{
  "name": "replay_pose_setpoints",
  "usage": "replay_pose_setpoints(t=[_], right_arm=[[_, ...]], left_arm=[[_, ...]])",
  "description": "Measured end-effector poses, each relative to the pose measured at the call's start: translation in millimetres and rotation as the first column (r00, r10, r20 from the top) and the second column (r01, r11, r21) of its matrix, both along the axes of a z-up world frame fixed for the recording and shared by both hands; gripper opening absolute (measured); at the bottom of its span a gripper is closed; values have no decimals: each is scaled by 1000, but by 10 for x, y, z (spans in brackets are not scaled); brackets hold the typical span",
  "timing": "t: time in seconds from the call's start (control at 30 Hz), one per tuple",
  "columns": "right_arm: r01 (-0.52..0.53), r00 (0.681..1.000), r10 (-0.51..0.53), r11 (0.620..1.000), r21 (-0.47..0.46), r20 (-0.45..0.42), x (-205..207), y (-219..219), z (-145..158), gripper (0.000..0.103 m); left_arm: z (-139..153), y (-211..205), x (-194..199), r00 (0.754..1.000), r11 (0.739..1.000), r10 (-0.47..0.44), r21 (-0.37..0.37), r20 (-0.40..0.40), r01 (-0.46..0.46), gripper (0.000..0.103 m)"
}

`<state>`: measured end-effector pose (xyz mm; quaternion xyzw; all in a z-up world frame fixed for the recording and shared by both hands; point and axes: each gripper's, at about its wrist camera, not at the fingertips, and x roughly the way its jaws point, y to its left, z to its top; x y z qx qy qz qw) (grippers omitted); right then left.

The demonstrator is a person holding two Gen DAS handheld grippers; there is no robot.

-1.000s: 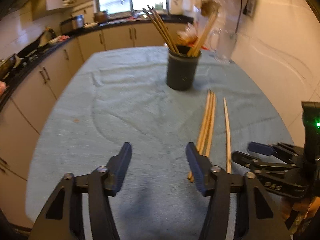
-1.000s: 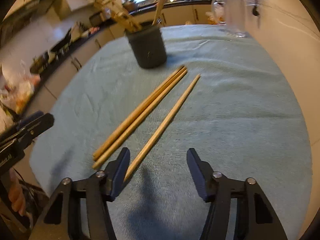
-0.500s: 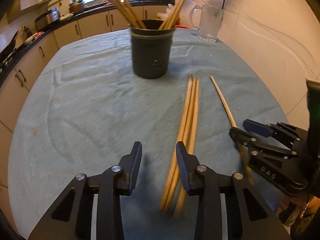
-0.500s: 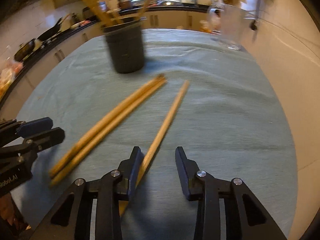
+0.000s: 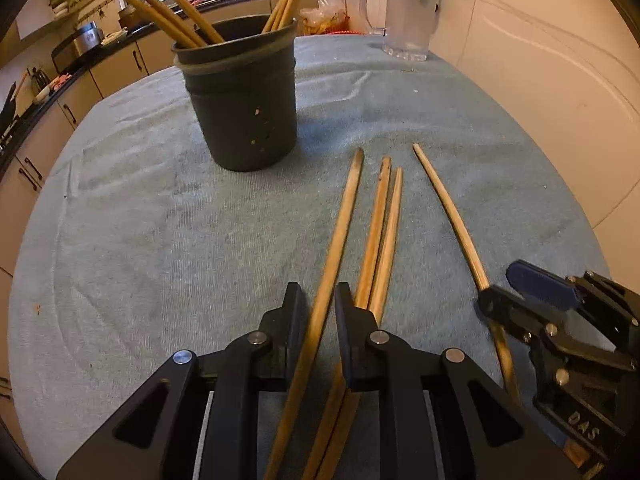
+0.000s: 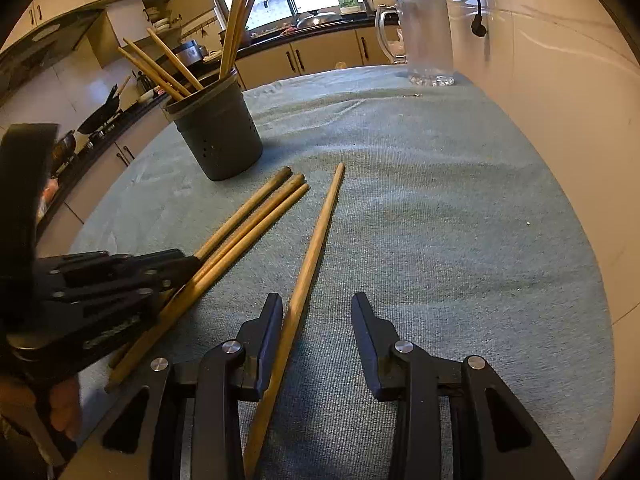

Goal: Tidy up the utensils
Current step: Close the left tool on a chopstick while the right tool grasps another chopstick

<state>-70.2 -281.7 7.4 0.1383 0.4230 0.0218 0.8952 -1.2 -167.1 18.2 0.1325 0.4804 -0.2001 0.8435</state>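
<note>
Nearest us, our left tool (image 5: 318, 312) has closed in over the last second, from wide apart to narrow, with one long pale wooden chopstick (image 5: 340, 240) running between its pads; it looks clamped on that stick, or within a hair of it. That stick now lies slightly splayed from the pair of matching wooden chopsticks (image 5: 382, 232) just right of it, where a second ago the three lay bunched together, so we judge the grasp has singled it out.

Our right tool (image 6: 316, 320) has dropped low over the separate fourth chopstick (image 6: 316, 240), which lies right of the pair. Its jaws have narrowed but are still apart: the stick rests against the inner face of the left pad, with clear cloth between it and the right one. That grasp is not yet made.

All four sticks point toward the dark grey perforated plastic utensil holder (image 5: 244, 104), which stands upright on the teal cloth-covered bench (image 5: 120, 220) just beyond their tips and already holds several chopsticks. Well beyond the holder, at the far right edge, stands a clear glass jug (image 5: 406, 12).

We judge both hands are picking up at once, the left ahead of the right.
</note>
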Motion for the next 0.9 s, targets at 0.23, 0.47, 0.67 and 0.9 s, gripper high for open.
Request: replay_pose_setpoints(t=[0.23,0.47,0.67,0.9], right_arm=[[-38,999,37,995,-90,-12,21,111,11,39],[-34,999,30,985,-168,-27,22,99,8,11],[-15,999,7,989,-149,-52,-73,69,27,9],[-22,997,13,991,-129,-73,-286,80,54,10]], left_arm=[[0,-30,114,997,997,70,-20,-22,-70,8],[57,488,127,945,949,280,-99,-170,-299,7],[66,785,-121,929,938,312,-88,-199,-334,7],[112,799,-273,940,960,236,-90,-248,-265,7]])
